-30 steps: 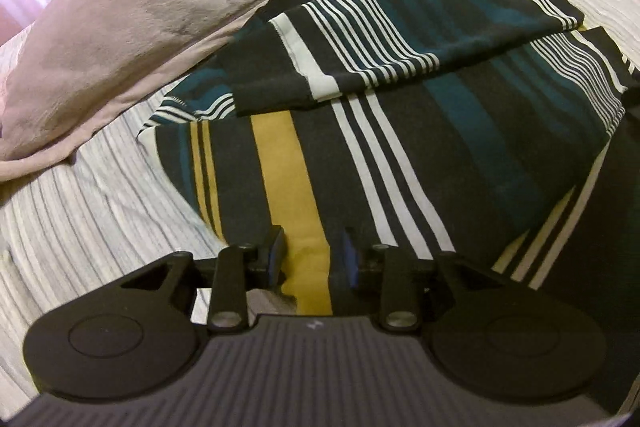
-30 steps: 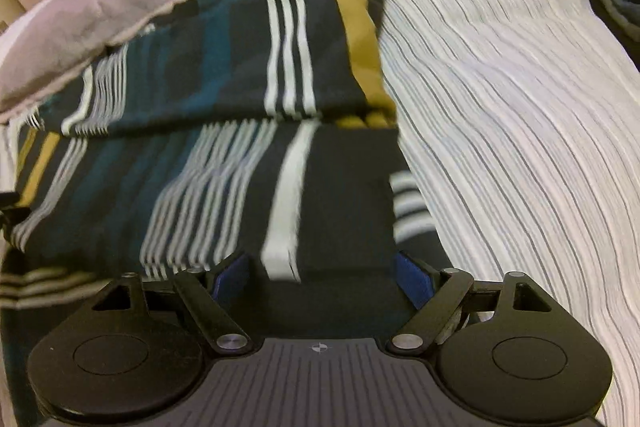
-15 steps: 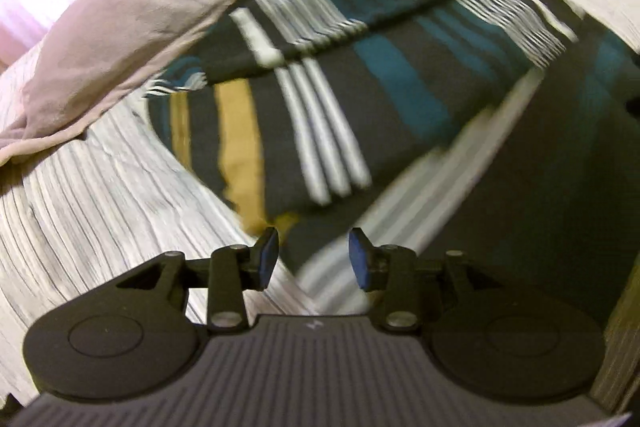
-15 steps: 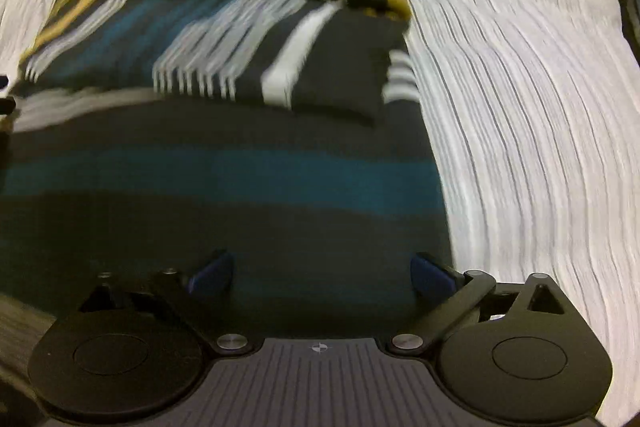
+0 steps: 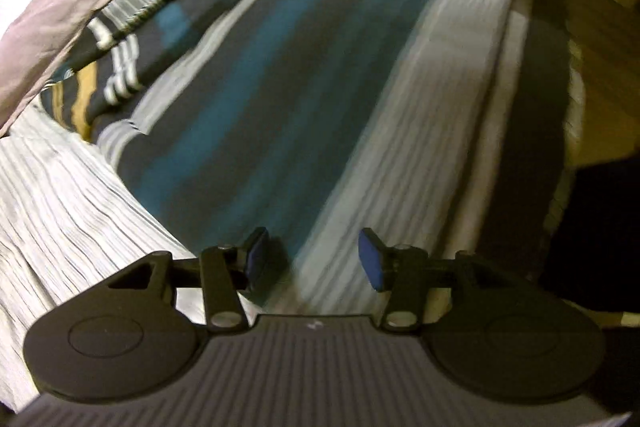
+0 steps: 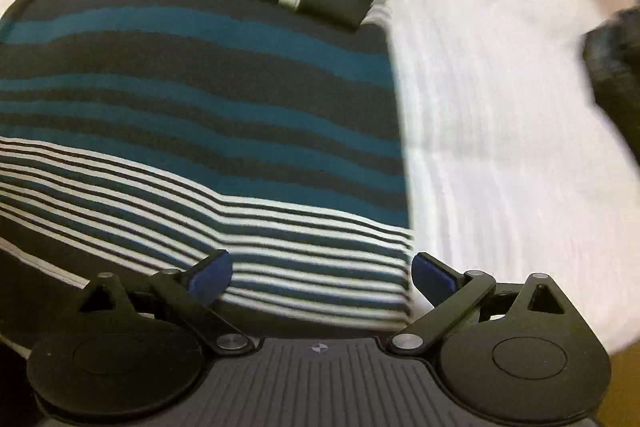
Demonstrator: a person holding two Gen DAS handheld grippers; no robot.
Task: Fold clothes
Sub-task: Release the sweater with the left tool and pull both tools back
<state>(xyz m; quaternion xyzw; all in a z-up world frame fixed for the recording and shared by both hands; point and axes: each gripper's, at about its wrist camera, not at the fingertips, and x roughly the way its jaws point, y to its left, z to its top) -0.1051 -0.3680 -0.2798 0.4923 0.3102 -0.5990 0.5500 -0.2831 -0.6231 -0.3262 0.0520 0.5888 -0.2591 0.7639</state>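
Now both hand-held grippers (image 5: 310, 253) (image 6: 322, 275) point steeply down, open.

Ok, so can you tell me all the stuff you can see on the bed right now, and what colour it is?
Striped cloth garment: one, black with teal, white and mustard stripes, spread on the bed, far end folded over.
White ribbed bedspread: one, white, under the garment.
Pinkish-beige soft blanket: one, along the garment's far edge.
Dark pile of clothes: one, blackish, at the right edge; blurred.
Left gripper: one, black with blue pads, fingers open and just been opening, nothing between them.
Right gripper: one, black, blue pads, fingers wide open above the garment's near corner.
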